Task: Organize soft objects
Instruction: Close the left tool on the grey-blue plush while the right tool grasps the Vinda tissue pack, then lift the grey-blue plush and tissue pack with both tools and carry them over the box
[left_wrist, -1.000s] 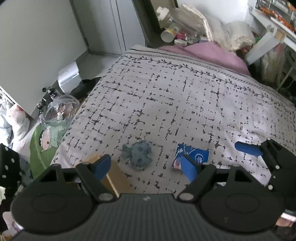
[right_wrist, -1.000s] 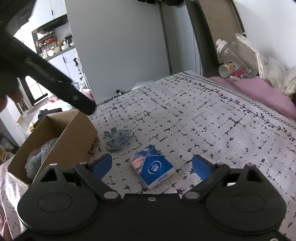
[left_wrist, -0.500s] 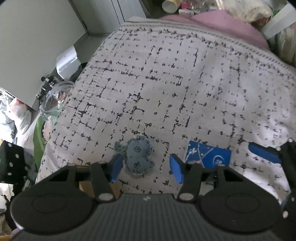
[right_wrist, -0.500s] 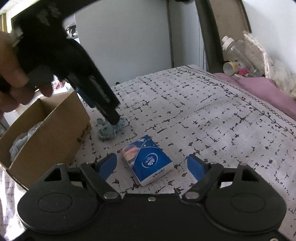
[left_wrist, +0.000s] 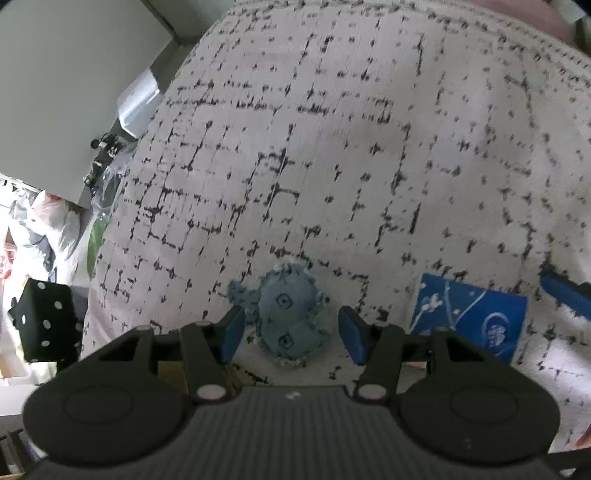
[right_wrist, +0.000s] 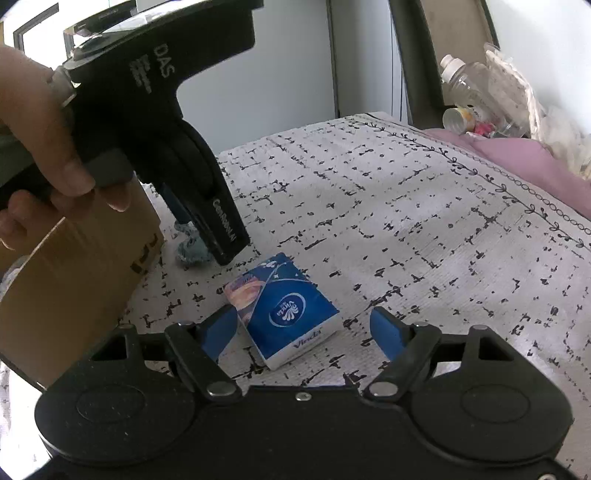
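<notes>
A small grey-blue plush toy (left_wrist: 290, 314) lies on the patterned bedspread (left_wrist: 332, 147). My left gripper (left_wrist: 291, 334) is open, with its blue pads on either side of the toy, close above it. The toy also shows in the right wrist view (right_wrist: 190, 247), partly hidden by the left gripper's body. A blue tissue pack (right_wrist: 282, 310) lies to the toy's right and shows in the left wrist view too (left_wrist: 469, 317). My right gripper (right_wrist: 303, 332) is open and low over the pack, its pads either side of it.
An open cardboard box (right_wrist: 74, 266) stands on the bed's left edge beside the toy. A pink pillow (right_wrist: 535, 166), bottles and bags (right_wrist: 480, 92) sit at the far end of the bed. Floor clutter (left_wrist: 48, 236) lies left of the bed.
My left gripper has come down over the plush toy and narrowed around it. My right gripper has moved closer to the tissue pack.
</notes>
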